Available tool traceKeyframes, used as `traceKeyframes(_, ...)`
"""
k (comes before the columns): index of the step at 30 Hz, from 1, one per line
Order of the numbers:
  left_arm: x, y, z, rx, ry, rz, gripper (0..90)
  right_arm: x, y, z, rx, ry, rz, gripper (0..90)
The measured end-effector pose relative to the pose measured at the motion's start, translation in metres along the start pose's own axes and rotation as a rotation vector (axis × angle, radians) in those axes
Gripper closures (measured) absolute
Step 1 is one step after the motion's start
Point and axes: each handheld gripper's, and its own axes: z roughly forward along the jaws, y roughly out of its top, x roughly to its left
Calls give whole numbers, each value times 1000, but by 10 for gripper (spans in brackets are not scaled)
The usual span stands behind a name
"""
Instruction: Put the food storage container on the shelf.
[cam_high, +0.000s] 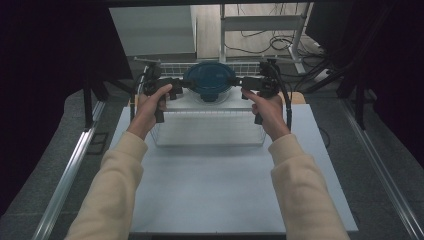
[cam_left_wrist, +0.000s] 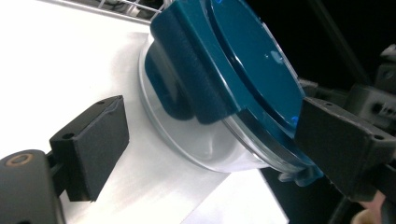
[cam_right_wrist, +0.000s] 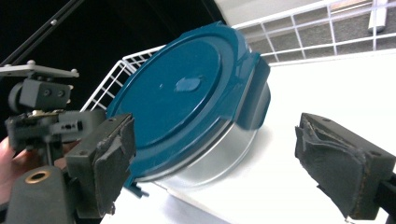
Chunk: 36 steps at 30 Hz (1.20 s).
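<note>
Your near tabletop (cam_high: 220, 185) lies open. Farther off, the wire basket (cam_high: 207, 131) walls fence the container (cam_high: 210, 80), flanked left and right by each claw.

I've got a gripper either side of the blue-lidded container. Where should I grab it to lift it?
Probably at the lid's rim, from opposite sides, on the blue-lidded container. The clear round bowl tapers below, so the jaws would likely slip there. The left gripper and right gripper already straddle the rim, open.

Cream long sleeves (cam_high: 112, 192); black grippers with square padded fingers (cam_right_wrist: 348, 175) (worn, screw-holed) and trailing black cables (cam_high: 286, 97).
</note>
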Motion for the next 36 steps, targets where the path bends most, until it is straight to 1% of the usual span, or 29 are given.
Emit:
traceKeyframes(1, 1, -1, -2, 1, -10, -4, 101, 0, 0, 0, 0, 0, 0, 124)
traceKeyframes(2, 1, -3, -4, 0, -12, 4, 104, 0, -1, -1, 2, 4, -2, 124)
traceKeyframes(5, -2, -8, -13, -5, -4, 27, 101, 2, -6, -6, 9, 3, -31, 124)
traceKeyframes(6, -5, -11, -19, -20, -3, 44, 100, 3, -7, -9, 9, -1, -45, 123)
traceKeyframes(7, -7, -13, -21, -24, -7, 53, 102, 4, -10, -12, 10, -8, -75, 124)
traceKeyframes(11, -18, -24, -35, -49, -5, 98, 104, 6, -17, -22, 16, -21, -136, 124)
traceKeyframes(14, -29, -37, -47, -56, 13, 152, 108, 7, -26, -32, 21, -22, -173, 124)
traceKeyframes(15, -35, -44, -53, -55, 15, 180, 113, 7, -30, -36, 19, -24, -185, 125)
traceKeyframes(17, -42, -54, -60, -53, 13, 212, 118, 8, -39, -47, 14, -22, -209, 128)
traceKeyframes(19, -49, -65, -66, -45, 29, 257, 122, 7, -47, -55, 14, -19, -227, 128)
traceKeyframes(21, -54, -77, -72, -36, 41, 291, 125, 7, -56, -63, 9, -15, -250, 133)
traceKeyframes(24, -58, -97, -79, -35, 57, 323, 141, 6, -71, -74, 9, -15, -290, 135)
traceKeyframes(26, -58, -112, -82, -12, 64, 347, 141, 5, -83, -81, 6, -14, -317, 137)
traceKeyframes(27, -58, -120, -83, -4, 75, 361, 139, 4, -90, -85, 2, -17, -332, 140)
traceKeyframes(29, -58, -137, -86, -3, 95, 389, 143, 2, -104, -92, -7, -15, -365, 147)
traceKeyframes(30, -58, -137, -86, -3, 95, 389, 145, 1, -112, -96, -8, -13, -377, 150)
traceKeyframes(31, -55, -153, -89, -10, 105, 394, 148, -1, -119, -99, -6, -4, -377, 151)
traceKeyframes(34, -47, -175, -91, -17, 111, 392, 157, -14, -141, -105, 6, 11, -351, 152)
traceKeyframes(35, -47, -175, -91, -17, 111, 392, 162, -14, -141, -105, 6, 11, -351, 152)
traceKeyframes(36, -41, -188, -90, -4, 128, 393, 162, -22, -155, -108, 9, 2, -341, 153)
